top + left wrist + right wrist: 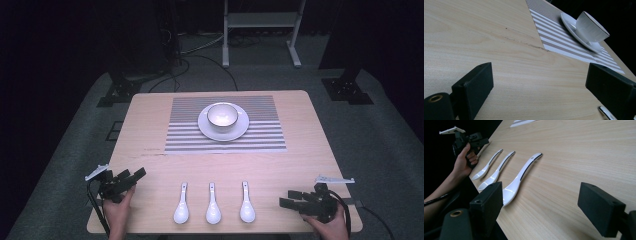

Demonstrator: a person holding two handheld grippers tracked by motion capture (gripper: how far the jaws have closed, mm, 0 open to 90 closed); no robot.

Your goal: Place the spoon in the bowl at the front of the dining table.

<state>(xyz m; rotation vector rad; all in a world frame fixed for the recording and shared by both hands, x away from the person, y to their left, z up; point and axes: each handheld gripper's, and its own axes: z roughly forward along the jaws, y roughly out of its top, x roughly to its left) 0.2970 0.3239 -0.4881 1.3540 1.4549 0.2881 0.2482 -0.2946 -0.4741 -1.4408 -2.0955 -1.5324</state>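
Observation:
Three white ceramic spoons lie side by side near the table's front edge, the left spoon (181, 205), the middle spoon (213, 205) and the right spoon (246, 202), handles pointing away from me. A white bowl (222, 116) stands on a white saucer (241, 128) on a striped placemat (265, 135) at the table's far middle. My left gripper (132, 176) rests open at the front left corner, empty, aimed toward the bowl (591, 27). My right gripper (287, 199) is open at the front right, empty, pointing left at the spoons; the nearest spoon (521, 177) lies just beyond its left jaw.
The wooden table (300, 160) has bare space between the spoons and the placemat (554, 37). A white shelf frame (260, 30), cables and stand feet sit on the grey floor behind. Seen from the right gripper view, the other hand holds the left gripper (480, 141).

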